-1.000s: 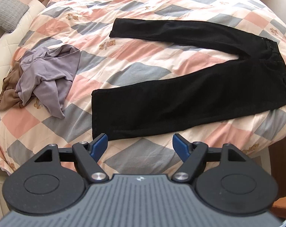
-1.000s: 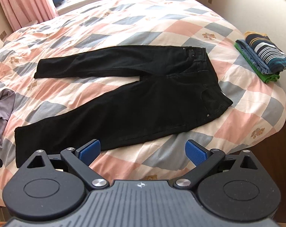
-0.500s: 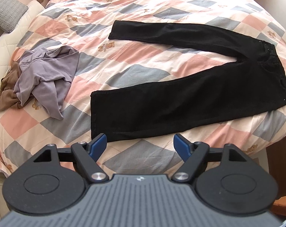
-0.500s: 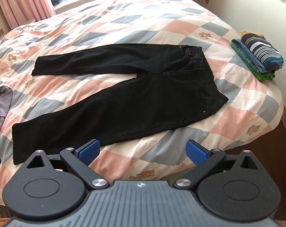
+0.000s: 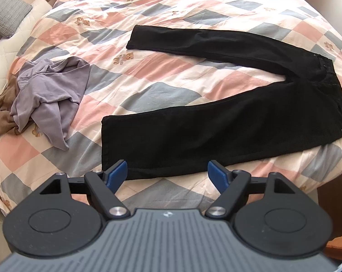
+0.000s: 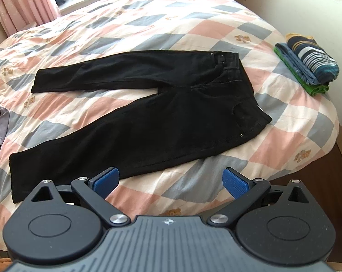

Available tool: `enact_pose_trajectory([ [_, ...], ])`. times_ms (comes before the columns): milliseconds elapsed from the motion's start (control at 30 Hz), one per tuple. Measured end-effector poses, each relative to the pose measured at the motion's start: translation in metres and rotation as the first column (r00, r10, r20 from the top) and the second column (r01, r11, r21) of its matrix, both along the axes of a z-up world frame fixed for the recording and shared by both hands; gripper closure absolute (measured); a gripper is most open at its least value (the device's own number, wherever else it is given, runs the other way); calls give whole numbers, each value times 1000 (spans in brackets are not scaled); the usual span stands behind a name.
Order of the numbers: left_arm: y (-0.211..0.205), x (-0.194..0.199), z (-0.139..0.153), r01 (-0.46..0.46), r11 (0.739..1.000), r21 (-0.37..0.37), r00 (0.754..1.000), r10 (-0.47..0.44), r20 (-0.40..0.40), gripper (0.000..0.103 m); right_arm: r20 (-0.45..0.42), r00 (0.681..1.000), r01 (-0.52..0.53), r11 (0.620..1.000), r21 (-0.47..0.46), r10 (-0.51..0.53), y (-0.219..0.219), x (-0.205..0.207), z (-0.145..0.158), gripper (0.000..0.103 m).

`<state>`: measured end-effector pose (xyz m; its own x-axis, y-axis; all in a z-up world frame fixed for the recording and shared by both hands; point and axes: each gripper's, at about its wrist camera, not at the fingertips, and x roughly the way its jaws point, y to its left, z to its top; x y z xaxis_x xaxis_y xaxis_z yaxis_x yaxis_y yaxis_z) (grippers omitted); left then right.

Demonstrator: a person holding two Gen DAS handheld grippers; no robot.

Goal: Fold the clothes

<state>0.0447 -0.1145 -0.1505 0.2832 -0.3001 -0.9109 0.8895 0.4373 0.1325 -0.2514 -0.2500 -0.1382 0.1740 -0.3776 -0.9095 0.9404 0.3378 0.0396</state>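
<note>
Trousers (image 5: 216, 117) flat on bed; lilac top (image 5: 48, 90) only left view, folded stack (image 6: 307, 65) only right; both grippers' fingers spread, empty.

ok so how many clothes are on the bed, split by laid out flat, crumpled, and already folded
Laid flat: 1, the black pants
Crumpled: 2, the lilac top and the brown garment under it
Folded: 3 that I can tell apart, striped, blue and green, in one stack
Total: 6
</note>
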Motion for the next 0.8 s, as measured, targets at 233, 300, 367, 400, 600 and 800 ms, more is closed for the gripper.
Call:
enact_pose_trajectory([
  [233,-43,2,-12,-50,998,41,999,51,-9,27,3,999,-43,998,55,43,-46,5,-17,3],
  [300,-61,-1,-14,-59,997,49,998,59,-12,27,6,999,-49,996,76,49,-65,5,-23,3],
  [367,-80,-4,-18,-68,996,52,997,70,-22,27,10,999,-54,994,94,53,-88,3,-28,3],
  [400,-89,-3,-21,-76,996,54,996,78,-30,27,11,998,-56,993,102,55,-101,2,-32,3],
  [600,-149,-14,-33,-116,991,69,991,121,-60,27,9,998,-67,987,146,66,-177,-7,-50,3],
  [800,-200,-15,-54,-98,994,46,991,101,-83,28,113,986,-141,970,197,121,-243,-23,-81,5],
])
